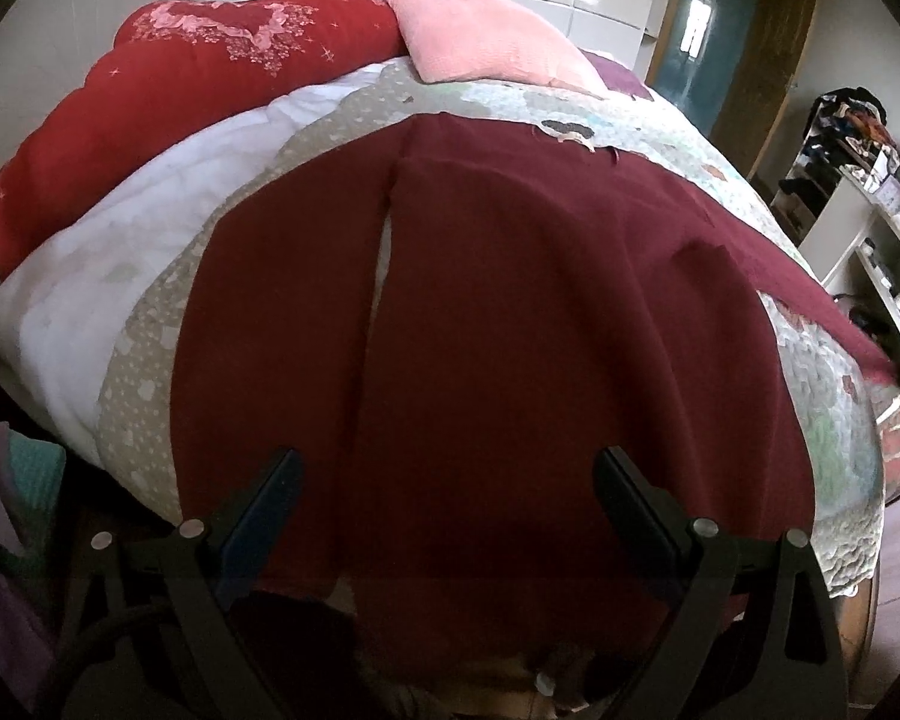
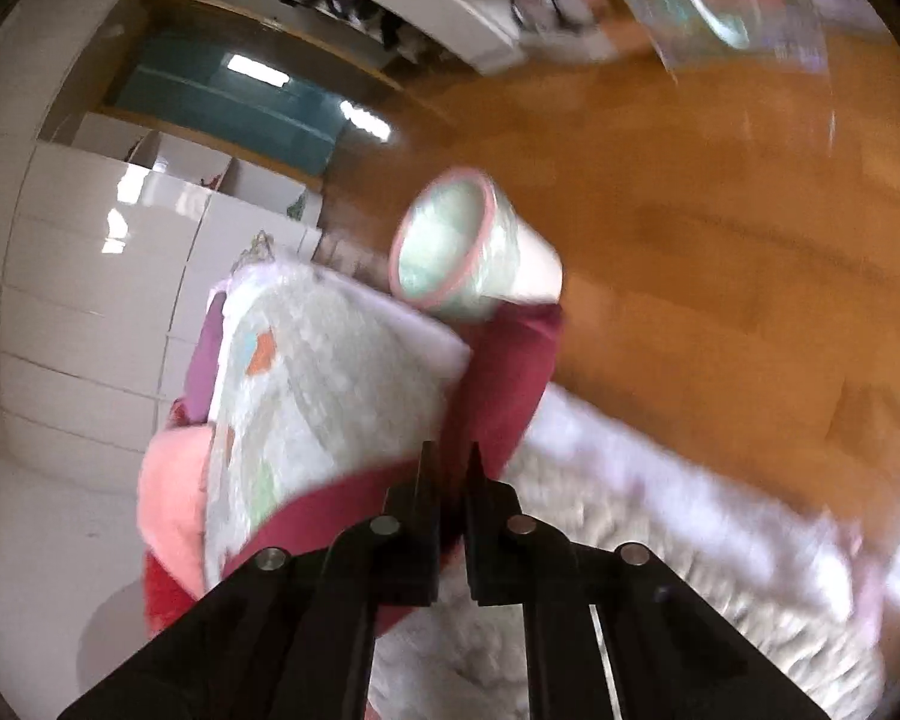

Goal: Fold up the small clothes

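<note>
The left view shows the maroon cloth [image 1: 480, 312] spread flat across the quilt [image 1: 750, 150], a slit running down its left part. The left gripper [image 1: 447, 468] hangs over its near edge, jaws wide apart and holding nothing. Far off lie a red cushion [image 1: 180, 96] and a pink pillow [image 1: 480, 42]. At the right rim the cloth's corner stretches to a thin point. Only the blurred right view shows why: the right gripper [image 2: 450, 468] has its fingers pinched together on that maroon edge, above the wooden floor [image 2: 690, 210].
</note>
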A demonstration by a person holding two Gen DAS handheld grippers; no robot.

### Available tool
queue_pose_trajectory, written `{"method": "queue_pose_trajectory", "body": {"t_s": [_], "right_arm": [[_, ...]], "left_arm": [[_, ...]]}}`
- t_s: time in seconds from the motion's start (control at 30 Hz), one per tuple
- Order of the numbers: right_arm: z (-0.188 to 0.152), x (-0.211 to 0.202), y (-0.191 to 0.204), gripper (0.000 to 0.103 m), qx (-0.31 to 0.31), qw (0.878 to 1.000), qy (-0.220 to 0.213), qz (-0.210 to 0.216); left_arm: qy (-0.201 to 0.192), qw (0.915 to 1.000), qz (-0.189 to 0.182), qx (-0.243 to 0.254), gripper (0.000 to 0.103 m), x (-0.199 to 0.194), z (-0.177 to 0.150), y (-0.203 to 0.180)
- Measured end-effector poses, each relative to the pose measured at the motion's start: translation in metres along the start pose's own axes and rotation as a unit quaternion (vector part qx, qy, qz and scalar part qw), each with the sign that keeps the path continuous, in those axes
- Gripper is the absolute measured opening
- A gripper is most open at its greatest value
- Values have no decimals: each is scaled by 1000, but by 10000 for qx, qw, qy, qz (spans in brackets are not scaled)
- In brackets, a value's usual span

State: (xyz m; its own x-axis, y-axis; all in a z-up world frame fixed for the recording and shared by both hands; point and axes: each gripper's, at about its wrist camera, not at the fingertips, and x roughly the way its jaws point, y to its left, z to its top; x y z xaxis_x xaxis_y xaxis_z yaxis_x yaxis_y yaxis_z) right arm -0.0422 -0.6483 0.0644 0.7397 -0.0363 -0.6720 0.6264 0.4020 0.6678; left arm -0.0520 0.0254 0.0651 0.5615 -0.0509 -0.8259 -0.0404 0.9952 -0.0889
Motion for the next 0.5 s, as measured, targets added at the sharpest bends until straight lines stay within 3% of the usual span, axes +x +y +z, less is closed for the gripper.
{"method": "queue_pose_trajectory", "body": {"t_s": [0.13, 0.27, 0.4, 0.5], "right_arm": [[21, -13, 52, 6, -708, 9965, -371, -262], [9, -22, 123, 6, -1674, 9820, -633, -613], [-44, -14, 197, 7, -2505, 9674, -354, -131], [-114, 8, 254, 7, -3162, 9480, 169, 319]], "left_arm": [[7, 9999, -70, -106, 97, 2, 1, 4], [-63, 9997, -140, -163, 97, 0, 2, 13], [-176, 9990, -218, -342, 97, -7, 4, 32], [-263, 9980, -239, -523, 97, -12, 4, 50]]}}
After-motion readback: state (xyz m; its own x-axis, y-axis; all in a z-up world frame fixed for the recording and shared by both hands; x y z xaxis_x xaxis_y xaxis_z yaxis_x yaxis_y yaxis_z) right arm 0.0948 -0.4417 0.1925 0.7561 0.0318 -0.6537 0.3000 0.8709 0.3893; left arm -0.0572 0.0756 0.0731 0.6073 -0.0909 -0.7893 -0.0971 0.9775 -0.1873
